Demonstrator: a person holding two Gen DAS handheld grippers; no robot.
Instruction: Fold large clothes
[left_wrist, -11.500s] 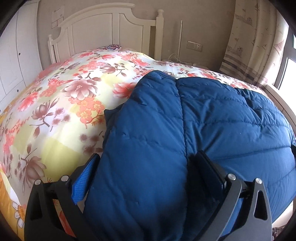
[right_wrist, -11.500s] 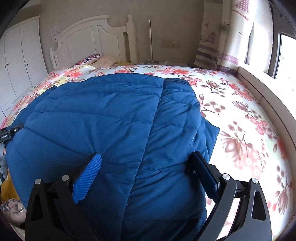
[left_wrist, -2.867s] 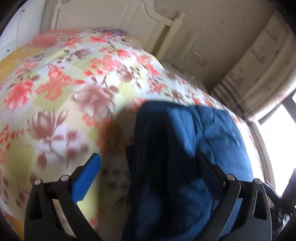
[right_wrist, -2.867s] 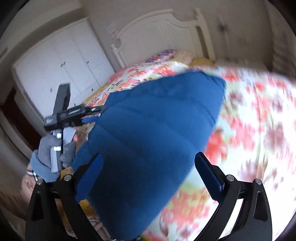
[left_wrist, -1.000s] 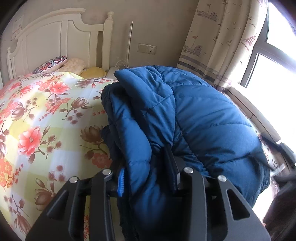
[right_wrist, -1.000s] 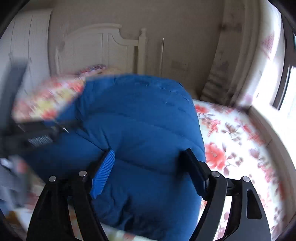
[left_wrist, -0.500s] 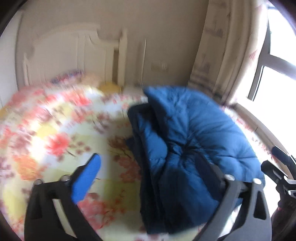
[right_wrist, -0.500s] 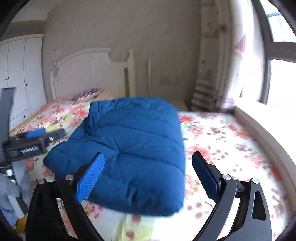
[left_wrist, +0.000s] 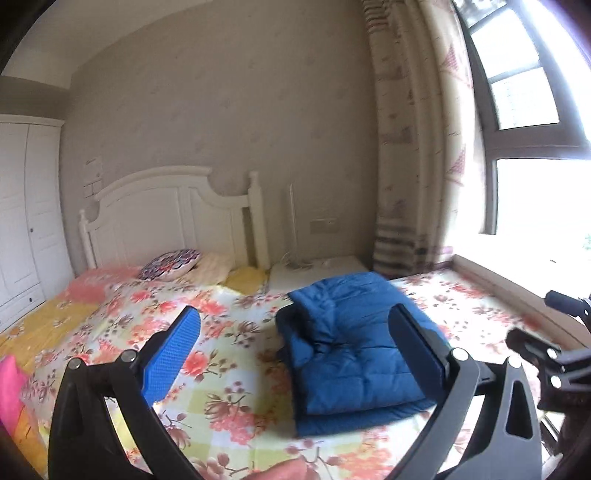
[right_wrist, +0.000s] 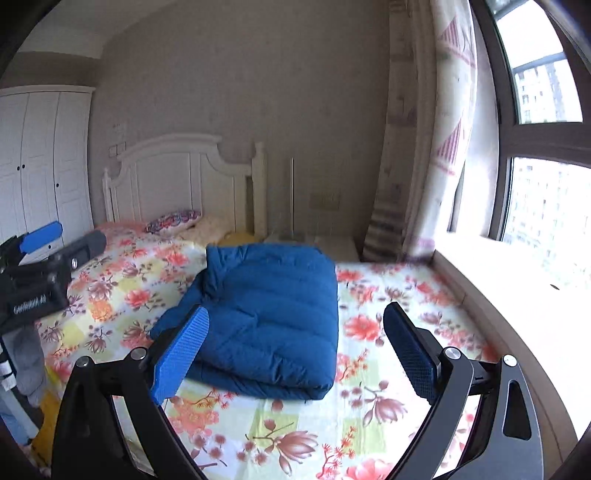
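A blue quilted down jacket (left_wrist: 354, 347) lies folded into a thick rectangle on the floral bedspread (left_wrist: 229, 373); it also shows in the right wrist view (right_wrist: 273, 314). My left gripper (left_wrist: 295, 343) is open and empty, held back above the bed, apart from the jacket. My right gripper (right_wrist: 295, 339) is open and empty, also raised and apart from the jacket. The left gripper shows at the left edge of the right wrist view (right_wrist: 55, 254). The right gripper shows at the right edge of the left wrist view (left_wrist: 546, 343).
A white headboard (left_wrist: 173, 225) and pillows (left_wrist: 170, 258) are at the far end. A white nightstand (left_wrist: 317, 266), a curtain (left_wrist: 410, 147) and a window ledge (right_wrist: 498, 273) are on the right. A white wardrobe (right_wrist: 40, 162) stands at the left.
Both grippers let go of the jacket and pulled back and up. The jacket now lies folded on the bed, farther from both cameras.
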